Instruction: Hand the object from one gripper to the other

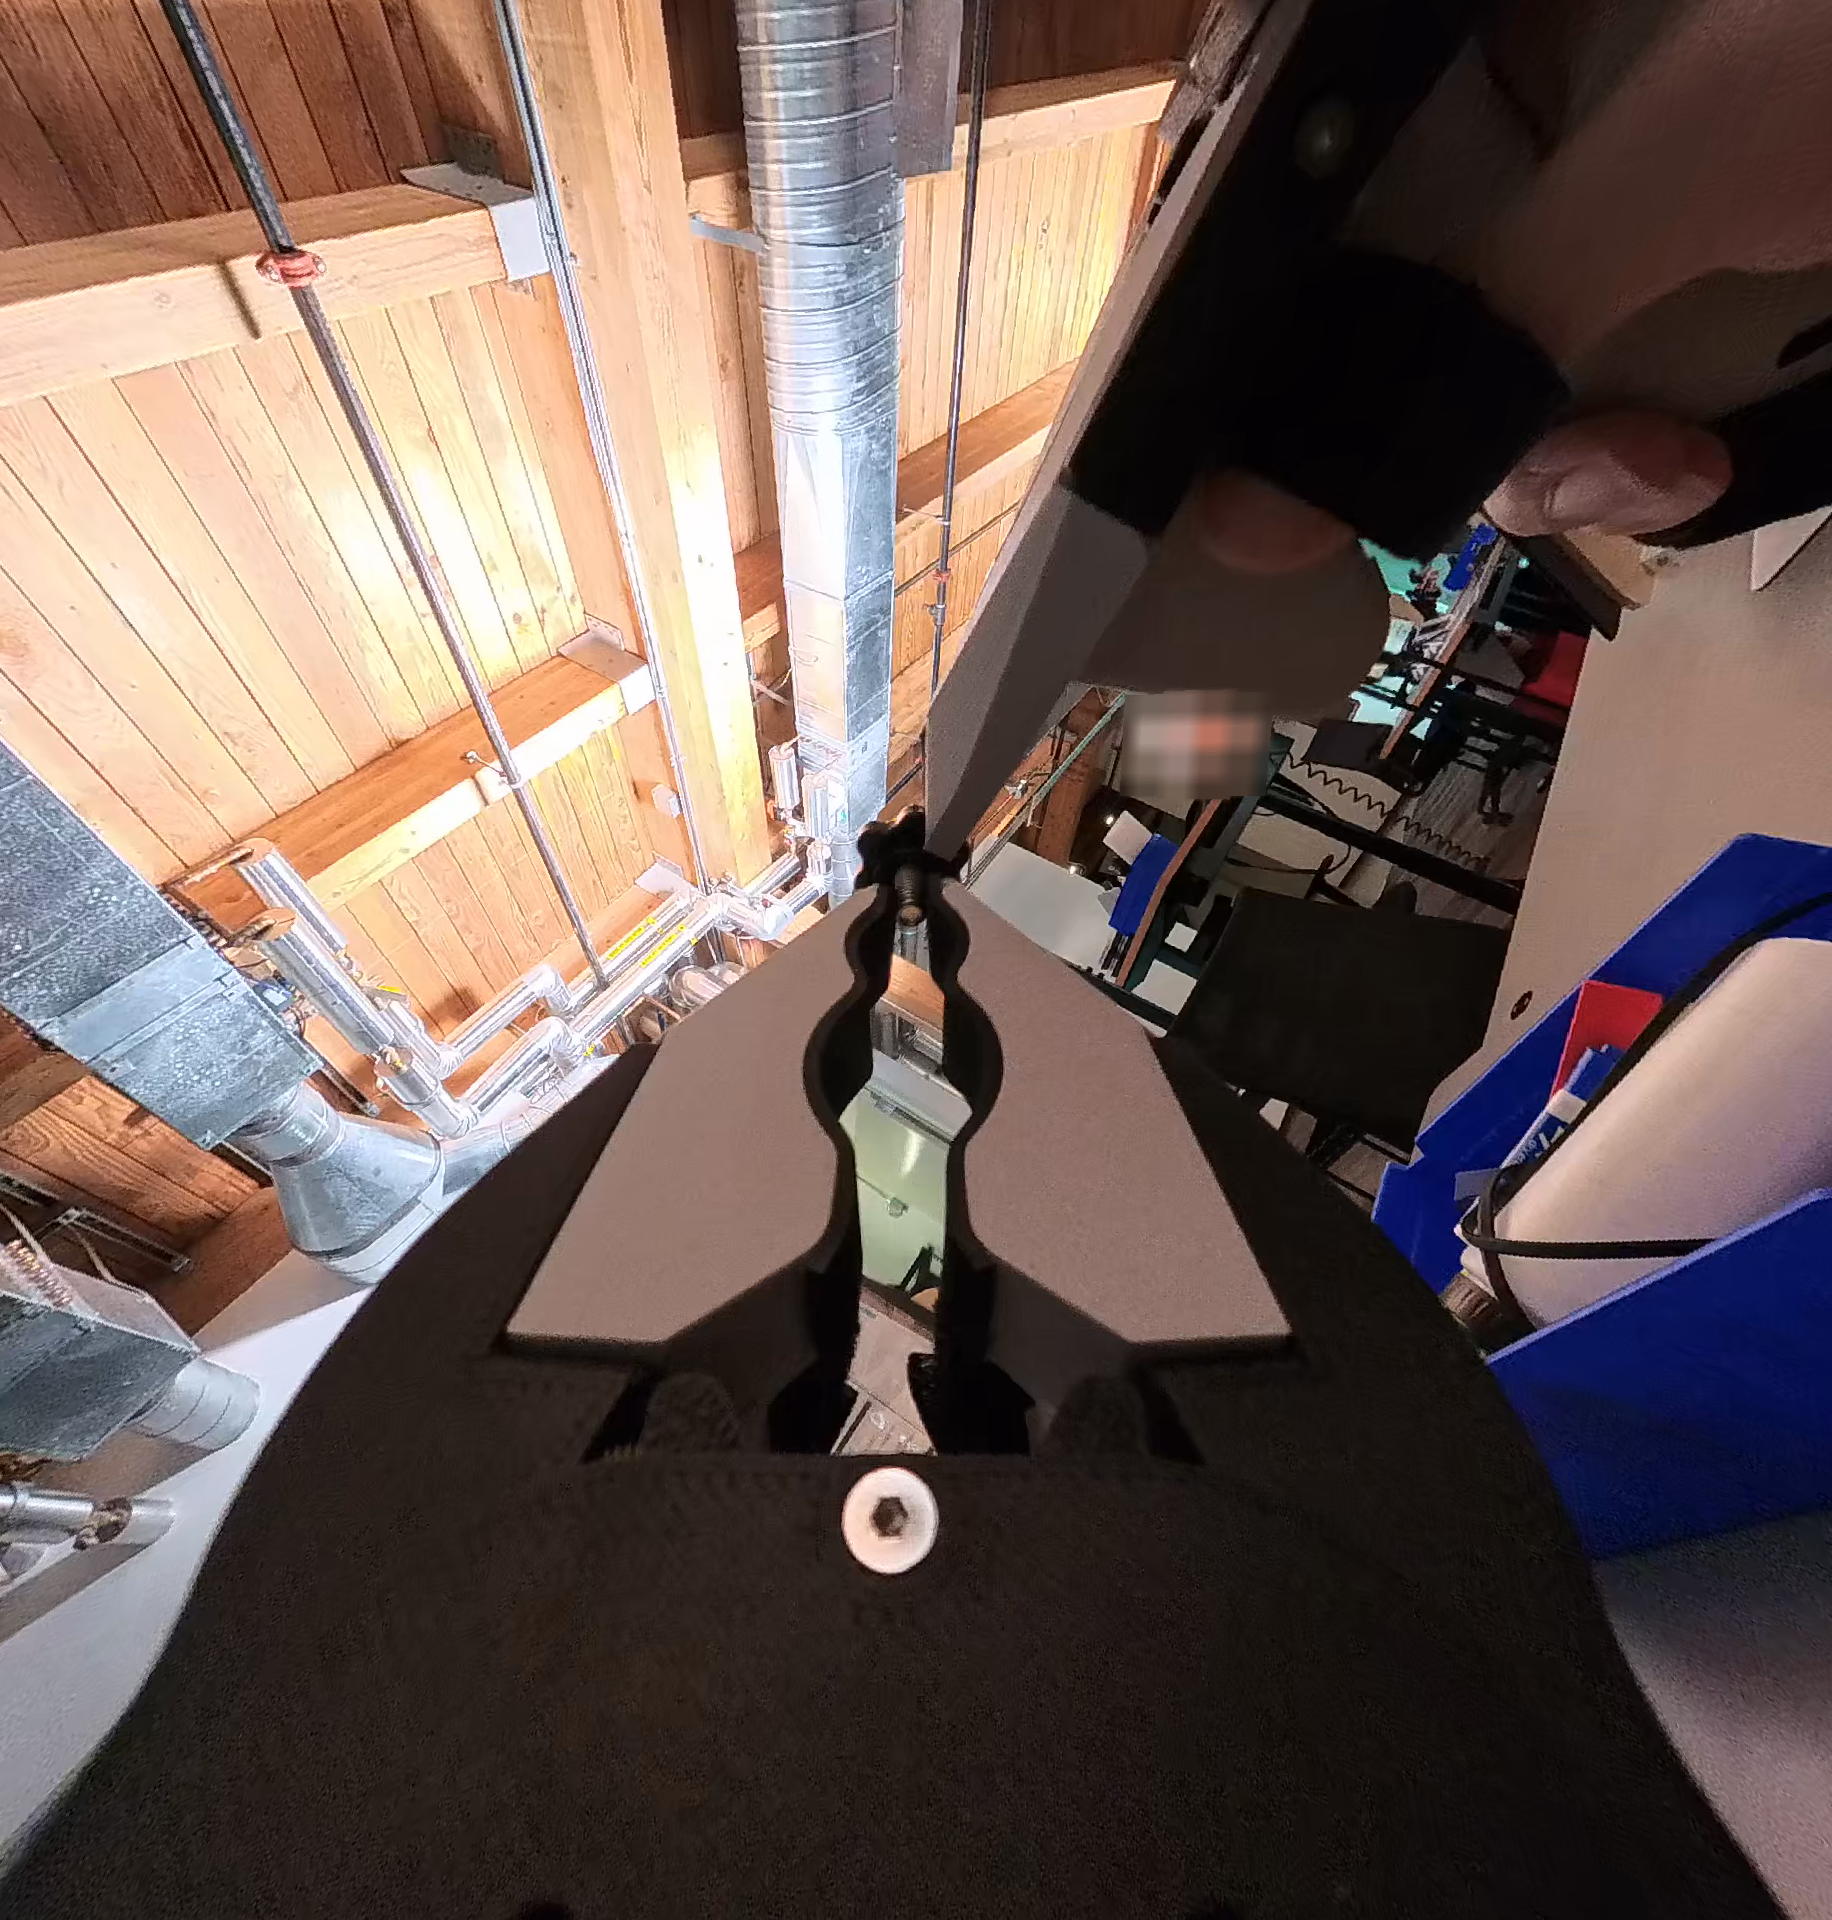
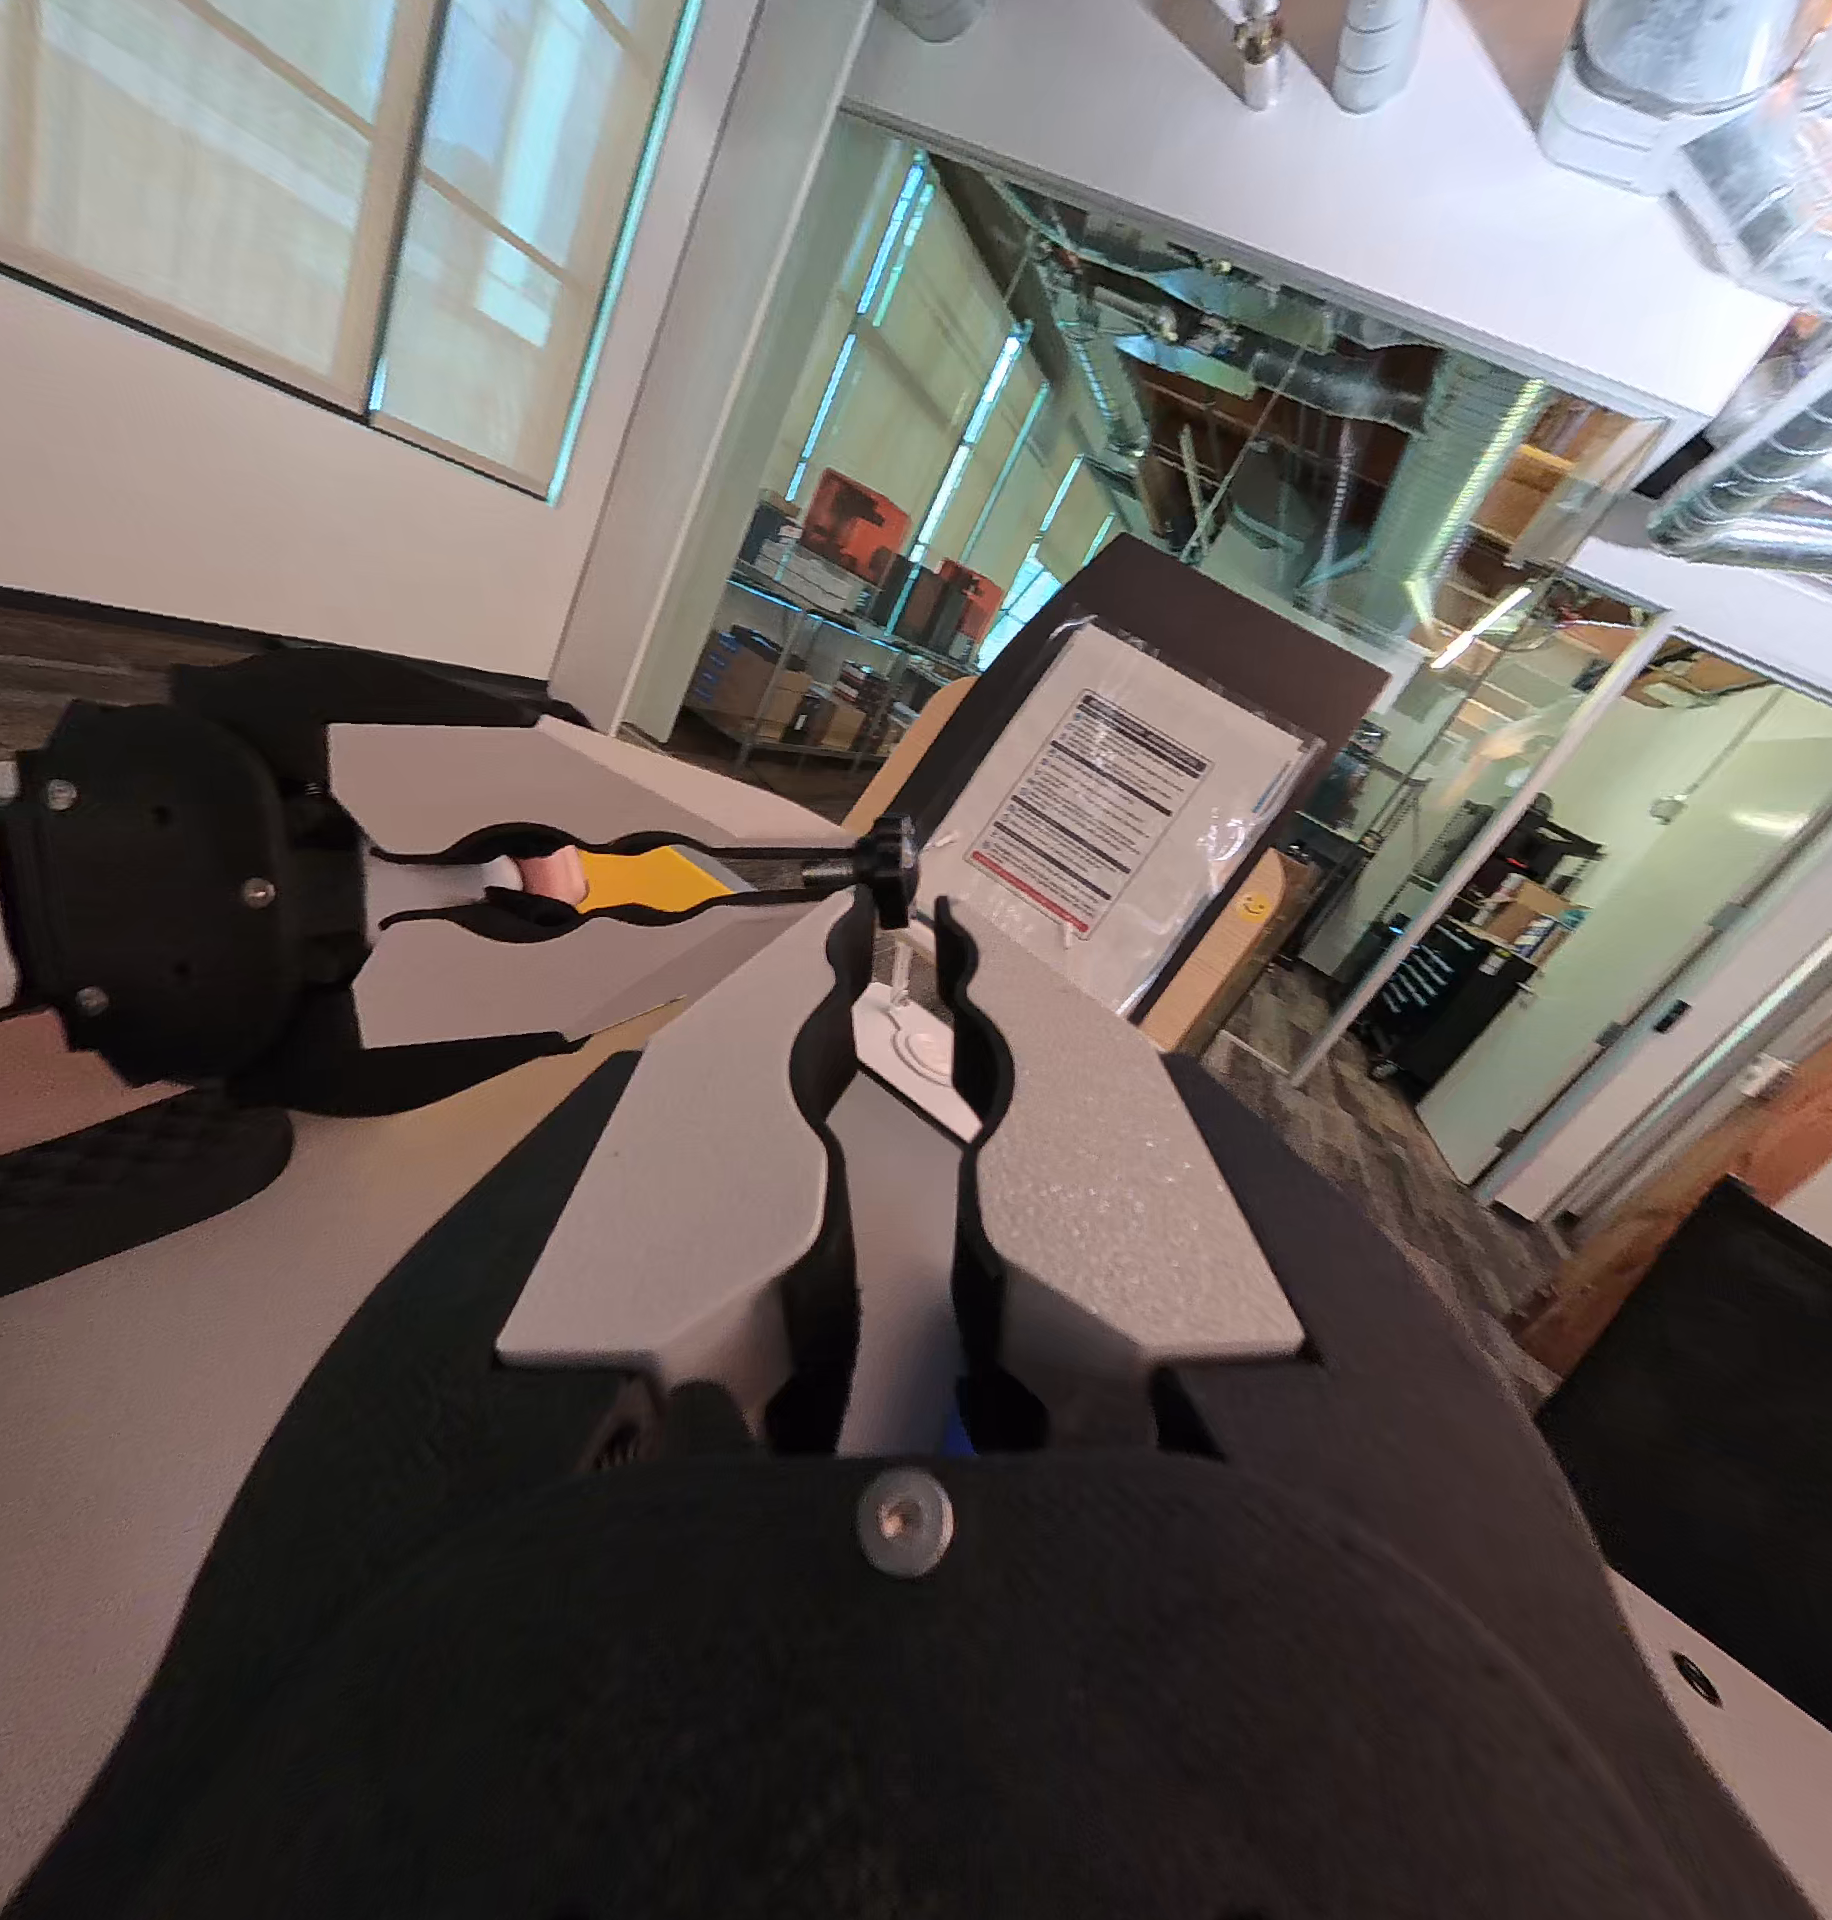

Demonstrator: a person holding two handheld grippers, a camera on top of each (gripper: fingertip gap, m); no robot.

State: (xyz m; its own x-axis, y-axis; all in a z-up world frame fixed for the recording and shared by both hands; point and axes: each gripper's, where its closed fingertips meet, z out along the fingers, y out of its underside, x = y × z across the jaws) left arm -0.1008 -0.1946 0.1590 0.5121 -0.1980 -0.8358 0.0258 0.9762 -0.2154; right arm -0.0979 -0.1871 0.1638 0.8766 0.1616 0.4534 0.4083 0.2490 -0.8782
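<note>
The object is a small black knob with a threaded screw shaft (image 1: 894,868). My left gripper (image 1: 907,899) is shut on the shaft at its fingertips and points up toward the ceiling. My right gripper (image 1: 941,831) comes in from the upper right, with one grey finger touching or just beside the knob. In the right wrist view, the left gripper (image 2: 787,873) reaches in from the left and holds the knob (image 2: 888,854) out. My right gripper (image 2: 901,914) is open, and the knob sits at the tip of its left finger, not between the jaws.
A blue bin (image 1: 1670,1382) with a white item and a black cable stands at the right. A white table (image 2: 164,1371) lies below both grippers. A board with a plastic-covered sheet (image 2: 1130,821) stands ahead. A black chair back (image 2: 1722,1351) is at the right. Both grippers' tips are close together, under 4 cm apart.
</note>
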